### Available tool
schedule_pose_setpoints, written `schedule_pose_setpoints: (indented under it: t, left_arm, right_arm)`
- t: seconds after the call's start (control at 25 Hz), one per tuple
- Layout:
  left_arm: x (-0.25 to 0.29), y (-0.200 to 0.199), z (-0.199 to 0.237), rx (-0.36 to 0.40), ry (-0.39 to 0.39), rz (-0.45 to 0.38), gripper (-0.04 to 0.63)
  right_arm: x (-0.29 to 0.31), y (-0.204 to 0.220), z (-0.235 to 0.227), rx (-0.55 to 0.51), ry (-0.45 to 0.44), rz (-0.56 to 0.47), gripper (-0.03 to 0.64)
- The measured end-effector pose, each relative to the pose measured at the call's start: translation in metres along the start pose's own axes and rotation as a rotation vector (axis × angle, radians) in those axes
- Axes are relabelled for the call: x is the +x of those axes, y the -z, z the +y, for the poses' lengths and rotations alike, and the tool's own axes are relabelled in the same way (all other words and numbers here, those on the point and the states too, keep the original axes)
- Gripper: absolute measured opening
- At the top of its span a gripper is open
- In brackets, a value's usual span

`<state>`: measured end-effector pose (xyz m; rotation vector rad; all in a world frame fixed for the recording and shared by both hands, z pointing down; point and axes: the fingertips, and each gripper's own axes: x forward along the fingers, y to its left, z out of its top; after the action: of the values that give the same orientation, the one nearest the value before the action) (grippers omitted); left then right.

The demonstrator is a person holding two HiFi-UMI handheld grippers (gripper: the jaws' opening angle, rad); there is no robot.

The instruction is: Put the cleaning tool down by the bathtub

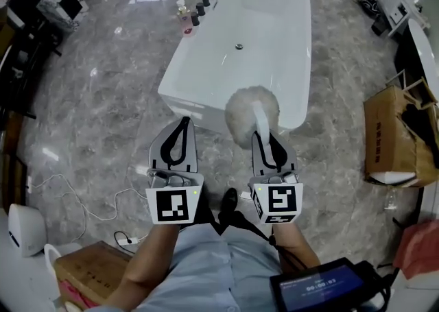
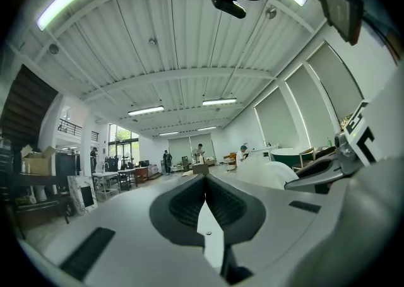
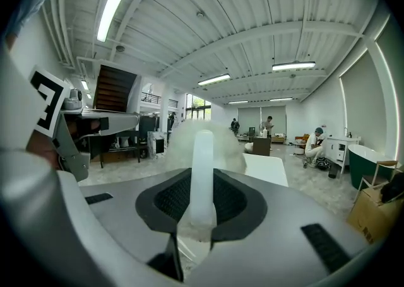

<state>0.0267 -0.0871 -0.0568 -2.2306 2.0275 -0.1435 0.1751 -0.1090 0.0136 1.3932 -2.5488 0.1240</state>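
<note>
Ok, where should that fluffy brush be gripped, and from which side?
By the slim white handle, coming from its free end, as the right gripper does now. The handle looks straight and rigid; the fluffy head looks soft and would likely squash.

place: open showroom-workshop hall | cues: freestanding bathtub (image 1: 269, 21), marble floor (image 1: 103, 98), cardboard box (image 1: 387, 132)

Head view looks steeply down on the bathtub (image 1: 269, 24); both gripper views face the same hall.
</note>
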Motion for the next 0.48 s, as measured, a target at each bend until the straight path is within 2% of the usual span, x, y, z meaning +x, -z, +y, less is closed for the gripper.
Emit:
schedule_pose_setpoints:
  t: [0.24,0.48]
  left_arm:
    - [0.029,0.013,0.039,-0.009,-0.017,0.008,0.015]
    - [0.061,0.010,0.076,0.004,-0.001,-0.027,0.015]
  right_arm:
    - [0.042,-0.010,0.005,-0.017,0.011,0.001,0.094]
    - [0.081,-0.020,0.009,-0.023,0.043,-0.003,0.094]
